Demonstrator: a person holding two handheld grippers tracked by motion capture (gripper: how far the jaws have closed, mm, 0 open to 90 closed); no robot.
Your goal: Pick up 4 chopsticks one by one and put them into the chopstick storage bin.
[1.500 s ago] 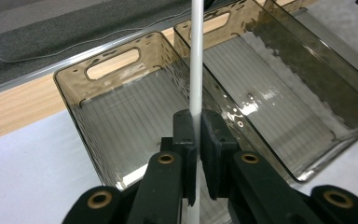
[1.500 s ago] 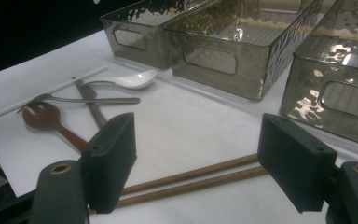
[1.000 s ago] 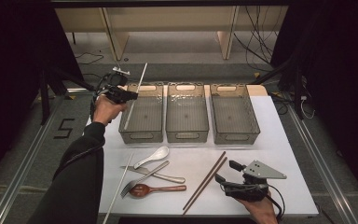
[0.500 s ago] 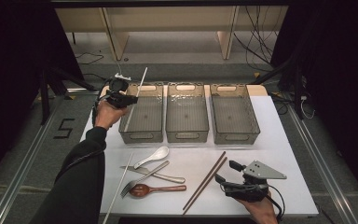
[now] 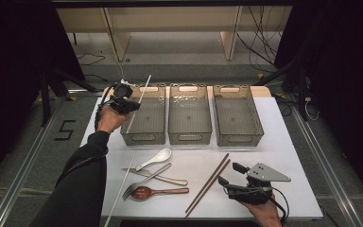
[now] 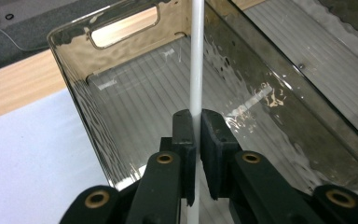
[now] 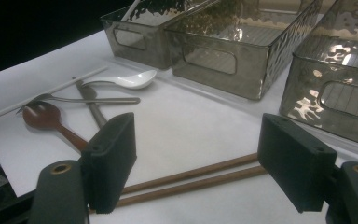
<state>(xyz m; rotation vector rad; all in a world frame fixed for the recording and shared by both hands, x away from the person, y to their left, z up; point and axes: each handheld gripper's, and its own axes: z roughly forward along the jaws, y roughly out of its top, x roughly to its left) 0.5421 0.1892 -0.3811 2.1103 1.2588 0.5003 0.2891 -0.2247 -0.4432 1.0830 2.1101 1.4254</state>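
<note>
Over the table's far left corner, a thin white chopstick (image 5: 138,101) is pinched between the nearly closed jaws of the left gripper (image 6: 195,122), its smooth round shaft slanting above the leftmost of three smoky, ribbed-floor plastic bins (image 5: 147,119). The sorting step appears to be in hand: the stick is judged ready to be lowered into that bin and let go. Near the front left edge of the white table (image 5: 283,142), a second white chopstick (image 5: 121,190), a glossy white soup spoon (image 5: 154,158), a metal fork (image 5: 146,178), a metal knife (image 5: 155,176) and a brown wooden spoon (image 5: 158,192) are left lying. Toward the front right edge, a pair of slim brown chopsticks (image 7: 200,177) is lined up before the right gripper (image 7: 200,154), whose jaws are held wide apart and empty.
</note>
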